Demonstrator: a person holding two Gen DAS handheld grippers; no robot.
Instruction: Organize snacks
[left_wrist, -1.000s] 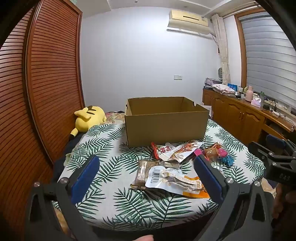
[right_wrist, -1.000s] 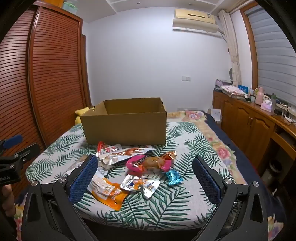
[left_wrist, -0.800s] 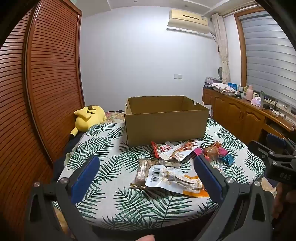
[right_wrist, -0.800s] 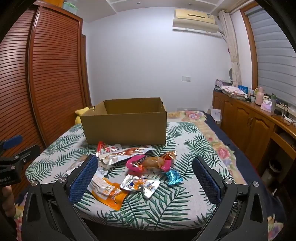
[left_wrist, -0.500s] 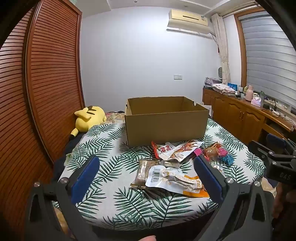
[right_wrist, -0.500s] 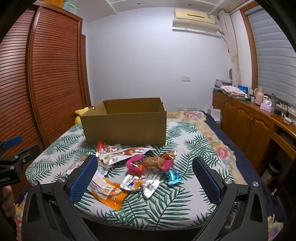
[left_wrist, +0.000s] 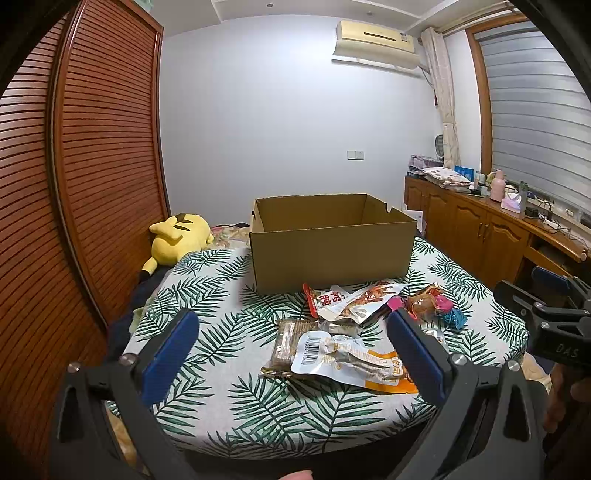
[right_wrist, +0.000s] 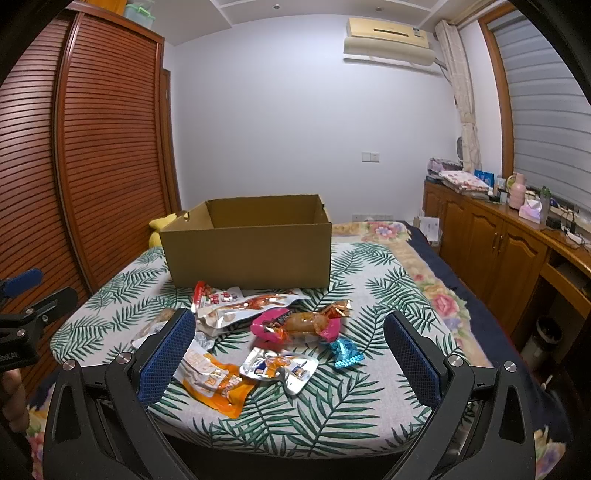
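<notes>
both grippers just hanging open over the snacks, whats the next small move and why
Probably lower the right gripper onto the pink-wrapped candy and close the jaws on it. Both sets of jaws stand wide open and hold nothing, the cardboard box behind the pile looks empty as far as its inside shows, and that candy lies on top, nearly centred between the right jaws.

snack packets (left_wrist: 347, 332) before open cardboard box (left_wrist: 330, 242), left tongs (left_wrist: 291, 347) agape

Left wrist view: from the bench's (left_wrist: 207, 295) near-left edge, facing the cardboard box (left_wrist: 332, 254). Right wrist view: from the near-right edge, same heading, similar closeness. Shared: box, snack packets (right_wrist: 255, 332), leaf-print top, far wall.
</notes>
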